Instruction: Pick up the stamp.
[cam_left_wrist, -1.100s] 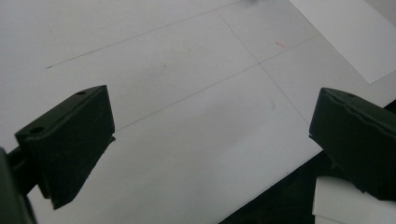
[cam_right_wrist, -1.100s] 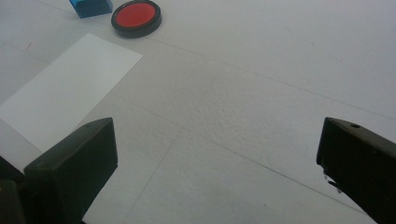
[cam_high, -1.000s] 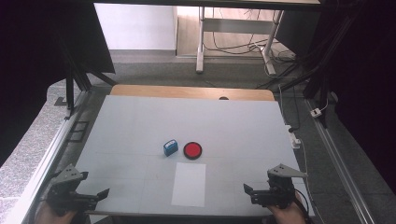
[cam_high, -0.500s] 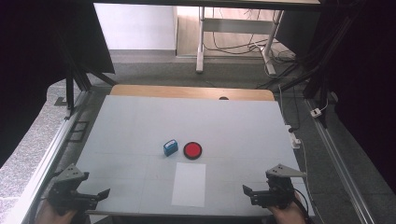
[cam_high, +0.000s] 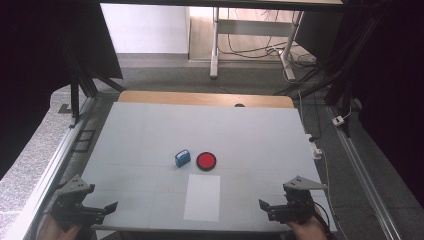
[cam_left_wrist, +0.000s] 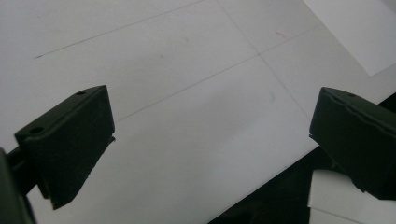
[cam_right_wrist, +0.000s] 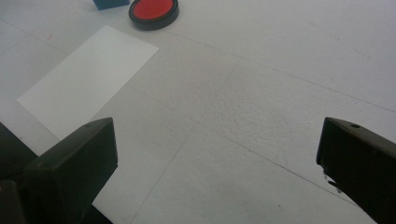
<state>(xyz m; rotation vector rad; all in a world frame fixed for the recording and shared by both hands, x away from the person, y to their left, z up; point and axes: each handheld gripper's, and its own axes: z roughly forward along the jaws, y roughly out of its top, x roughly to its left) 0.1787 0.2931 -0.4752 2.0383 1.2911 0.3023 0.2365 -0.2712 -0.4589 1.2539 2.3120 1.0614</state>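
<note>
A small blue block (cam_high: 182, 158) and a round red disc with a black rim (cam_high: 206, 161) sit side by side at the middle of the white table (cam_high: 150, 135). A white sheet of paper (cam_high: 202, 197) lies just in front of them. My left gripper (cam_high: 107, 207) is held at the near left corner, open, nothing between its jaws (cam_left_wrist: 205, 154). My right gripper (cam_high: 264, 205) is at the near right, also open and empty (cam_right_wrist: 215, 168). In the right gripper view the disc (cam_right_wrist: 153, 11), a corner of the blue block (cam_right_wrist: 109, 3) and the paper (cam_right_wrist: 88, 79) lie ahead to the left.
A wooden strip (cam_high: 205, 99) runs along the table's far edge. Metal frame rails (cam_high: 60, 150) flank both sides. A white plug and cables (cam_high: 316, 149) lie on the floor to the right. The table's near edge (cam_left_wrist: 280, 172) passes under the left gripper.
Both grippers shifted very slightly at the near edge. The block, disc and paper have not moved.
</note>
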